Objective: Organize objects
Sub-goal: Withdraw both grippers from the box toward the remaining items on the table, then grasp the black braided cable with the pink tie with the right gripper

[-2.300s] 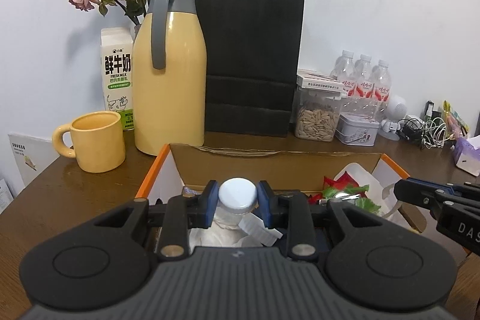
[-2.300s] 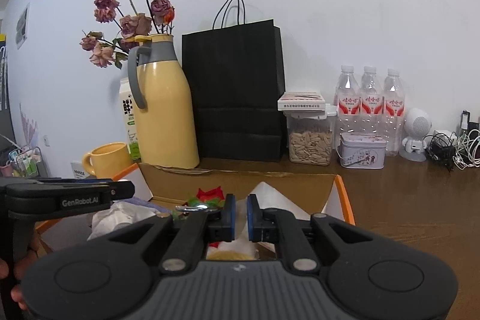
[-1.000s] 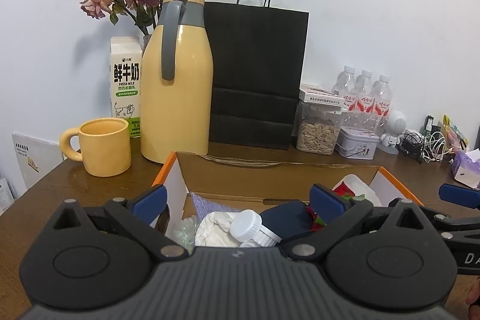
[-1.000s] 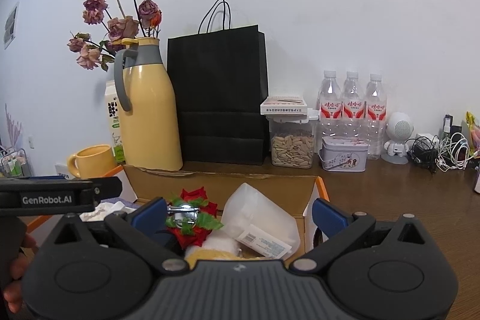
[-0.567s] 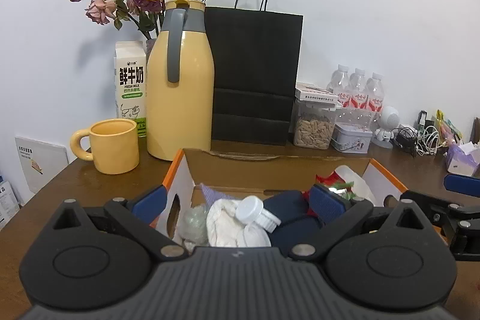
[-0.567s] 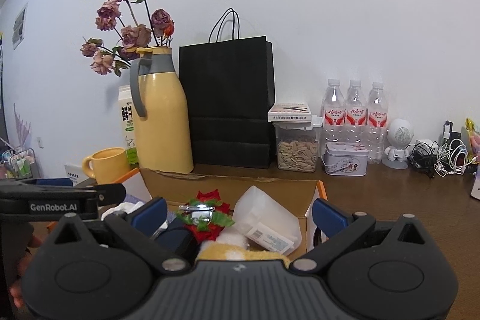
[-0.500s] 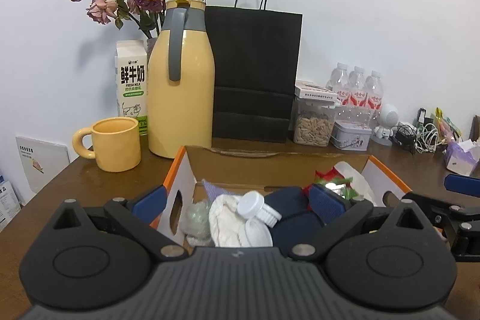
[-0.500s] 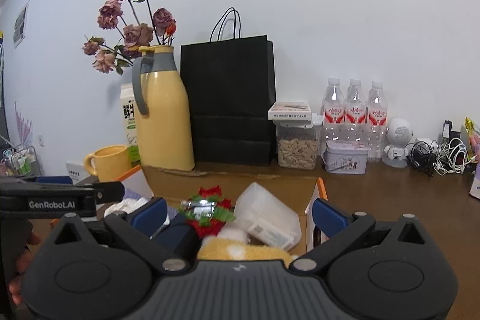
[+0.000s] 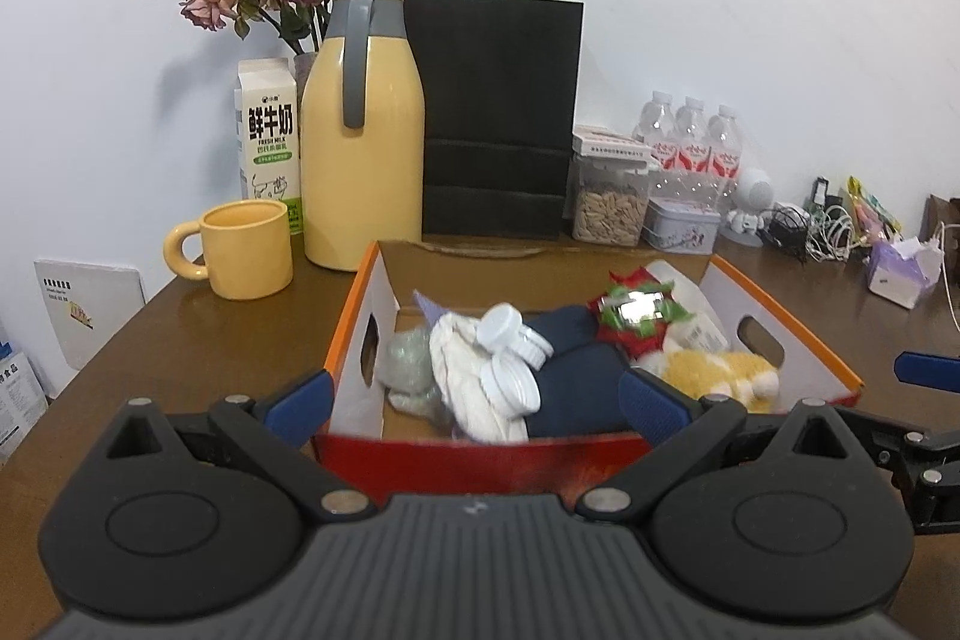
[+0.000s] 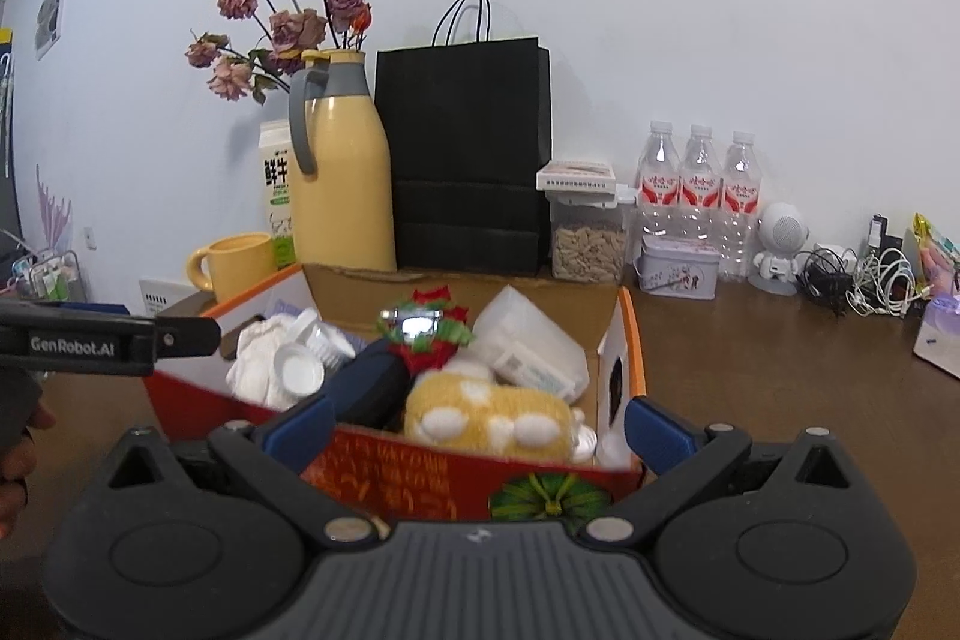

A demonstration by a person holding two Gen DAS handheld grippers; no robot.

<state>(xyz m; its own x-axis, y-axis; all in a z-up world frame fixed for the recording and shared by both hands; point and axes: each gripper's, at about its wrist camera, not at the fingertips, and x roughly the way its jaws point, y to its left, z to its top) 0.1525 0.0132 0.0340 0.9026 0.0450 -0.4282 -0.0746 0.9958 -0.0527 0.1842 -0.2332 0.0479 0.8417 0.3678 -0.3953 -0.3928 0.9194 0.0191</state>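
A cardboard box (image 9: 354, 304) with an orange rim and a red front wall stands on the brown table. Inside lie white-capped jars (image 9: 510, 340) on a white cloth (image 9: 462, 388), a dark blue item (image 9: 582, 376), a red-green bow (image 9: 636, 310), a yellow plush toy (image 9: 714, 370) and a clear plastic container (image 10: 528, 334). My left gripper (image 9: 477, 403) is open and empty just in front of the box's near wall. My right gripper (image 10: 478, 427) is open and empty at the same wall (image 10: 390, 466), further right. In the right wrist view, the left gripper's arm (image 10: 108, 337) crosses at the left.
Behind the box stand a yellow thermos jug (image 9: 360, 148), a yellow mug (image 9: 246, 250), a milk carton (image 9: 270, 130) and a black paper bag (image 9: 498, 112). Further right are a seed container (image 9: 609, 202), a tin (image 9: 681, 223), water bottles (image 9: 693, 142), cables (image 9: 822, 226) and a tissue pack (image 9: 900, 271).
The left gripper, earlier shut on a white-capped jar over the box, opened and the jar now lies inside. The right gripper also opened. Both have pulled back to the box's near wall.
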